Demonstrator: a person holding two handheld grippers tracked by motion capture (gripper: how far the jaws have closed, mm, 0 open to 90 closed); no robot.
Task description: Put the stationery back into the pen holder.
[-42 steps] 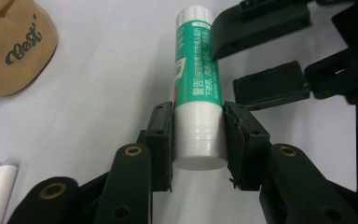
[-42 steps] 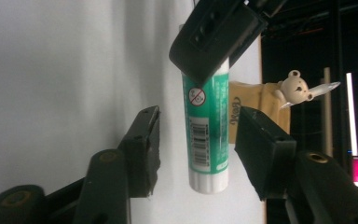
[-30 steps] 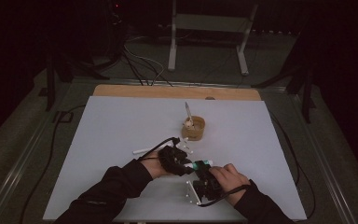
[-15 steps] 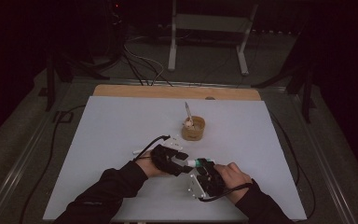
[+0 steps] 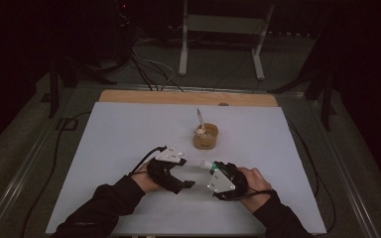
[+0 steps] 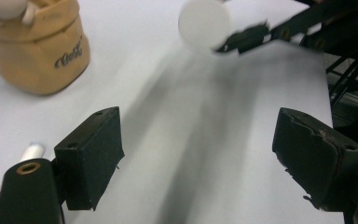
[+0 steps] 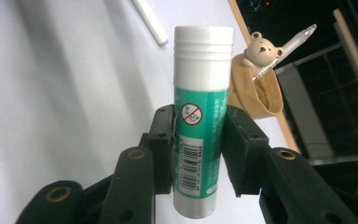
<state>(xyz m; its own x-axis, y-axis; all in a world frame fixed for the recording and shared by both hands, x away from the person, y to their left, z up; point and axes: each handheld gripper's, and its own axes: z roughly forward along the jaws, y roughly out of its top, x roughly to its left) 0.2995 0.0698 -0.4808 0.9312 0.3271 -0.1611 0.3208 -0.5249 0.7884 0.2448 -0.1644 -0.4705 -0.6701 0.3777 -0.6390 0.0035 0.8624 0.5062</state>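
Right gripper (image 7: 198,154) clamped on a glue stick (image 7: 200,121), both jaws pressed against the green label at mid-body. Long axis of glue stick in line with the jaws, white capped end pointing forward past the jaw tips, grey base end toward the hand. In high view, right gripper (image 5: 212,167) at near right-centre of the white table sheet (image 5: 129,129), glue stick (image 5: 207,164) lying roughly level, cap pointing left and slightly far, toward the left gripper. Held off the sheet, not resting on it as far as visible.

Left gripper (image 6: 198,158) spread wide, nothing between the jaws, just bare sheet. In high view, left gripper (image 5: 181,181) at near centre, left of the right gripper, close but apart. In left gripper view, round white cap end of glue stick (image 6: 204,23) facing the camera, held by the other gripper's jaws farther off.

Tan pen holder (image 5: 206,137) standing upright far of both grippers, around mid-table. Small bear figure (image 7: 259,46) at its rim. One pen (image 7: 286,44) inside, tilted, upper end leaning out. Lettering on holder side in left gripper view, too small to read.

White stick-like item (image 7: 149,21) lying flat on the sheet near the left gripper; kind not clear.
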